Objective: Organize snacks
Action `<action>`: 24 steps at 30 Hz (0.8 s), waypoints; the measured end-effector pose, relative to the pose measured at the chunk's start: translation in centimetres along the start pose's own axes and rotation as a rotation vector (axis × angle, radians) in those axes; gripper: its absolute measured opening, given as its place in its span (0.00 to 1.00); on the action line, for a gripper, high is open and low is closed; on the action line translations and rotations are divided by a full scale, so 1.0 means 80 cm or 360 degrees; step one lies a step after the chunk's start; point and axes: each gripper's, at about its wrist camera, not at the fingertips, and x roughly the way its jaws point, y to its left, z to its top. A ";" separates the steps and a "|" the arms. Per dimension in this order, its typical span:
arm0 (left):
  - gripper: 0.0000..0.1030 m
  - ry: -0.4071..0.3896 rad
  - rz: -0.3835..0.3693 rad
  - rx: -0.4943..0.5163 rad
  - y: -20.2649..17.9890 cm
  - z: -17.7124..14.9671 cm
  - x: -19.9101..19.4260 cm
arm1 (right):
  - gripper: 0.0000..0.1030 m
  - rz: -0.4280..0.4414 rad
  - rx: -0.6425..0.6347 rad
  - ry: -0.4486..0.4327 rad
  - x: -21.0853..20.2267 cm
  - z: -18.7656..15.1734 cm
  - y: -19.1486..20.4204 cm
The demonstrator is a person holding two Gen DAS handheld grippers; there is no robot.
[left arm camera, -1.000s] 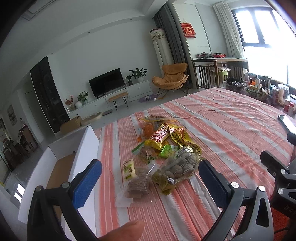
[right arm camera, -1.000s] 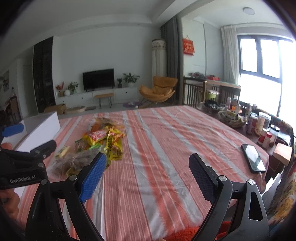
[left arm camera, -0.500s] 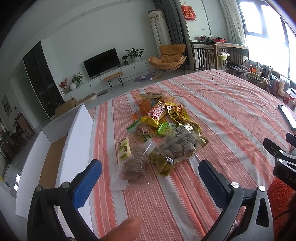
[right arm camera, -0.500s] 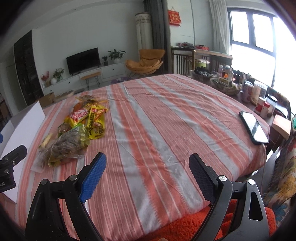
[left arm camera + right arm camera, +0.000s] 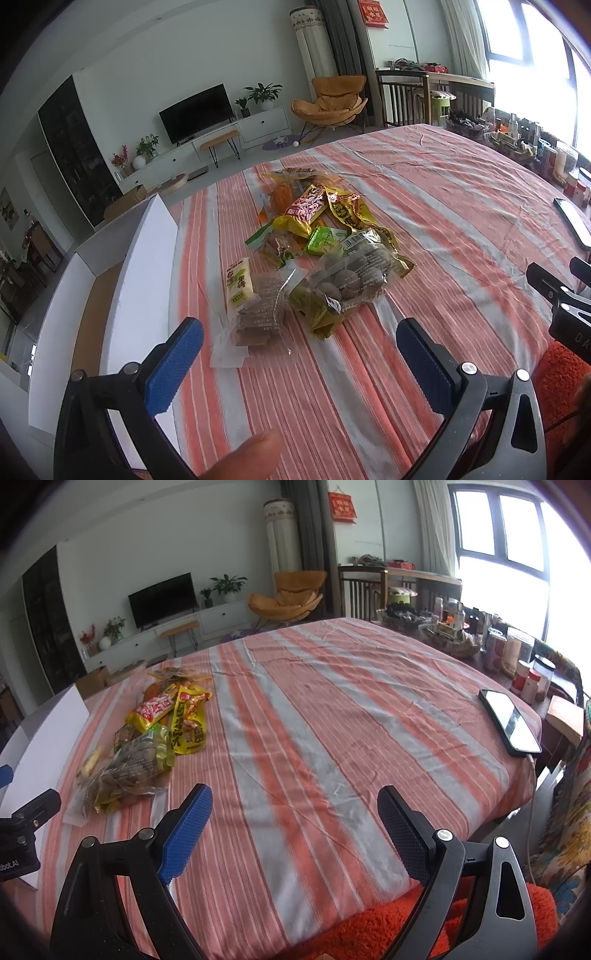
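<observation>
A pile of snack packets (image 5: 321, 251) lies on the striped tablecloth, also seen in the right wrist view (image 5: 147, 738). Nearest are a clear bag of brown balls (image 5: 351, 284), a clear pack of brown biscuits (image 5: 258, 317) and a small yellow-white packet (image 5: 240, 284). Further back are a red and yellow packet (image 5: 306, 208) and a yellow bag (image 5: 351, 214). An open white cardboard box (image 5: 110, 295) stands left of the pile. My left gripper (image 5: 299, 354) is open and empty, just short of the biscuits. My right gripper (image 5: 295, 823) is open and empty above bare cloth, right of the pile.
A black phone (image 5: 509, 723) lies at the table's right edge. Jars and baskets (image 5: 509, 653) crowd the far right side. An orange fuzzy surface (image 5: 406, 923) lies below the table's near edge. The striped cloth (image 5: 332, 720) stretches to the pile's right.
Both grippers have tilted down and moved closer over the table, so the snack pile and box sit larger and lower in view. Nothing on the table has moved.
</observation>
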 end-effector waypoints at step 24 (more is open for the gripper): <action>1.00 0.0119 0.0218 0.0047 0.011 -0.006 0.023 | 0.90 0.0030 -0.0077 0.0043 0.008 -0.005 0.014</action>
